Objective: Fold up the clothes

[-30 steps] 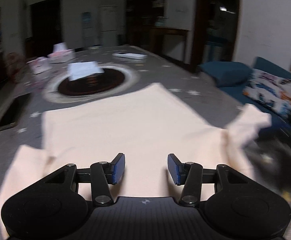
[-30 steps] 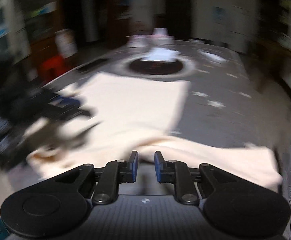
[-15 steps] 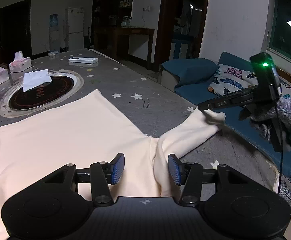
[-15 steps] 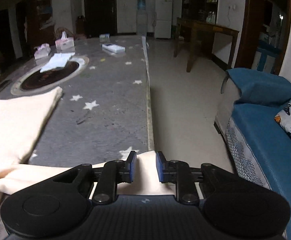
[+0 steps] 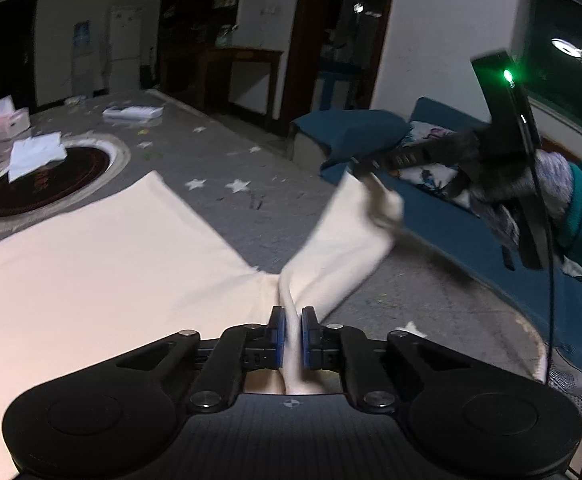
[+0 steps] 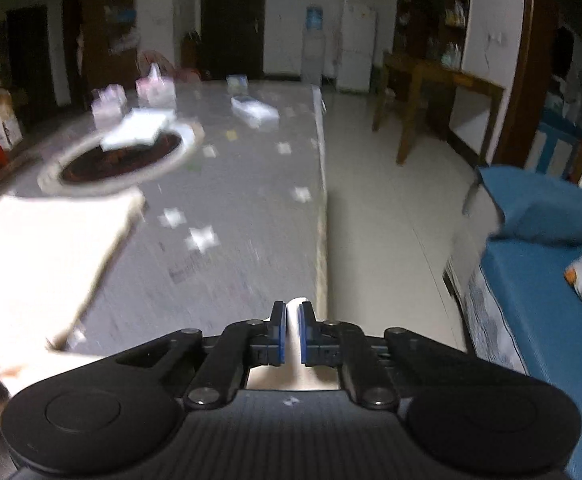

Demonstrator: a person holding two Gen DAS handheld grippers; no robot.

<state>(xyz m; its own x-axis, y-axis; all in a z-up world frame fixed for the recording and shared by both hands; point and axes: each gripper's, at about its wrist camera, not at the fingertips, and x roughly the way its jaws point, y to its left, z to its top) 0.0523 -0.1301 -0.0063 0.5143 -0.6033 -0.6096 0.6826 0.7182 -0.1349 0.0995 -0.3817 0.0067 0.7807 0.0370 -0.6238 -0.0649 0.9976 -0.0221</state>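
Observation:
A cream long-sleeved garment [image 5: 91, 272] lies flat on the grey star-patterned table [image 5: 219, 152]. My left gripper [image 5: 293, 334] is shut on a raised fold of the garment where the sleeve [image 5: 343, 248] joins the body. My right gripper [image 5: 361, 166] shows in the left wrist view, shut on the sleeve's end and holding it up above the table's right edge. In the right wrist view my right gripper [image 6: 292, 334] pinches cream cloth [image 6: 294, 344] between its blue pads; the garment's body [image 6: 39, 264] lies at the left.
A dark round hotplate [image 5: 43, 184] with white paper [image 5: 35, 154] on it sits beyond the garment. Tissue boxes [image 5: 7, 120] and a white flat box [image 5: 133, 112] stand farther back. A blue sofa [image 6: 539, 280] with a patterned cushion lies right of the table edge [image 6: 322, 216].
My left gripper has closed on the fold of cloth at the sleeve's base. My right gripper has lifted the sleeve end higher and the sleeve now rises off the table.

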